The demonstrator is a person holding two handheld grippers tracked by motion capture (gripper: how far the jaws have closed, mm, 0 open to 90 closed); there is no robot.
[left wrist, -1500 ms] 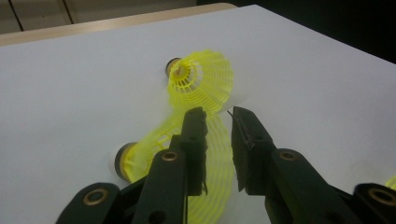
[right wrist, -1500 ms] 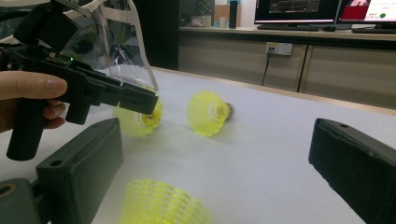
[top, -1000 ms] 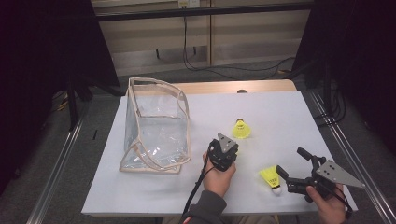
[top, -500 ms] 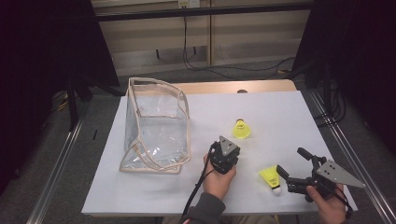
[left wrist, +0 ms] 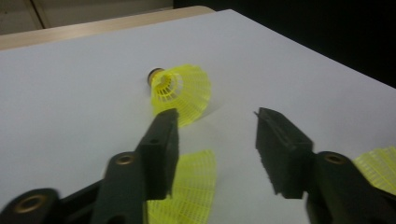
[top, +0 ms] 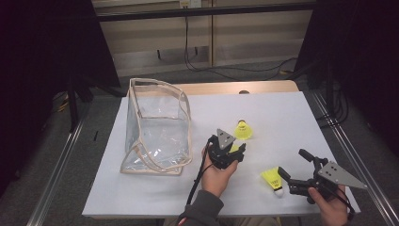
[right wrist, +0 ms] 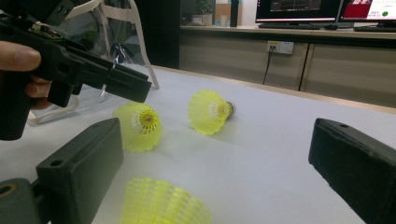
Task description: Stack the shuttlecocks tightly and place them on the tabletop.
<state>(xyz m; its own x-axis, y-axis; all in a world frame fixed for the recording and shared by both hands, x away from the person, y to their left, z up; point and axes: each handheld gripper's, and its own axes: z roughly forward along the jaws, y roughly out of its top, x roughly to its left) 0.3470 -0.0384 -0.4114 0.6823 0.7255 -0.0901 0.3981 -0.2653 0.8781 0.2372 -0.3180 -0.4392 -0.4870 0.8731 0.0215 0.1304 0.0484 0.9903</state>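
Note:
Three yellow shuttlecocks lie on the white table (top: 282, 113). One (top: 243, 130) rests alone past my left gripper (top: 237, 149). The second (left wrist: 196, 182) lies on the table just under that gripper's jaws, which have just been opening and stand apart without pressing it. In the right gripper view this shuttlecock (right wrist: 137, 126) sits below the left gripper (right wrist: 126, 86). The third (top: 273, 179) lies close in front of my right gripper (top: 291, 161), whose jaws (right wrist: 215, 158) stand wide open with nothing between them.
A clear plastic bag with beige trim (top: 155, 127) stands open-topped on the table's left half, close to my left hand. Dark floor and metal rails flank the table. Cables run along the wall behind.
The left gripper's jaws have spread apart, and a bit of yellow shuttlecock now shows beneath them. Both hands have kept their places.

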